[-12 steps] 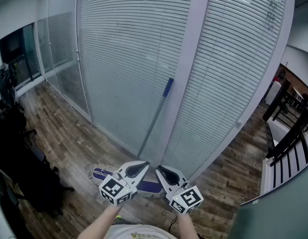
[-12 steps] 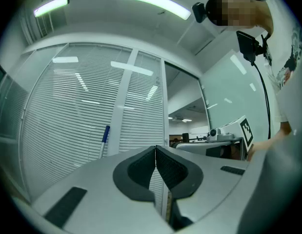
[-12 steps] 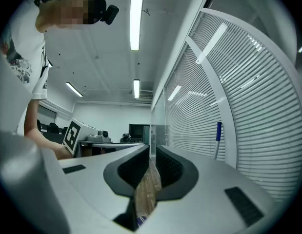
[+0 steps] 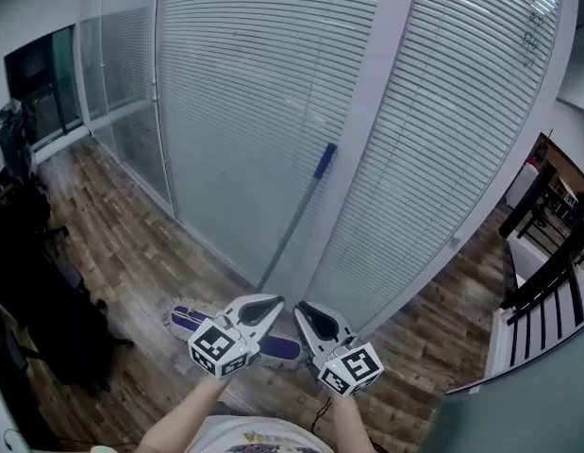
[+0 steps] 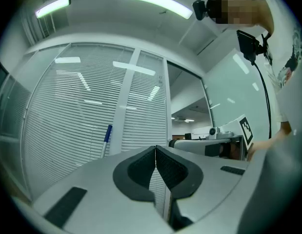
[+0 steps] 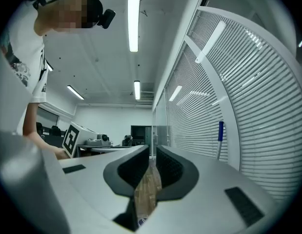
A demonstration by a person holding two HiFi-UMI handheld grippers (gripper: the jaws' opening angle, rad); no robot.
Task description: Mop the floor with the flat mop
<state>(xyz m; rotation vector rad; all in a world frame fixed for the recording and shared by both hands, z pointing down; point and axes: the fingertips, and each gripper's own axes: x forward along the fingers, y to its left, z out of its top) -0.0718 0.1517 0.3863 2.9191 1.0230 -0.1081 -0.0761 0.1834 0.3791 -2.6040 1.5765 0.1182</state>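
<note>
Purple-headed and grey-handled, leaning untouched on the white post (image 4: 362,111) of the blind-covered glass partition (image 4: 244,92): flat mop (image 4: 292,225), mop head (image 4: 190,319) down on the wood floor (image 4: 112,243) at the floor's edge along the glass, blue grip (image 4: 324,160) uppermost.

Nothing held: left gripper (image 4: 273,304) with jaws pressed together, right gripper (image 4: 303,310) likewise closed and empty, both near level, just short of the handle.

Likely hazards from here: nudging the propped handle with closed jaws and sending it sliding along the post to the floor; clamping it off-centre and letting it twist.

Hidden behind both grippers: the middle of the mop head and its joint with the handle. Visible in the gripper views: only the blue grip. Too dark to identify: dark shapes (image 4: 37,328) at the floor's left edge.
</note>
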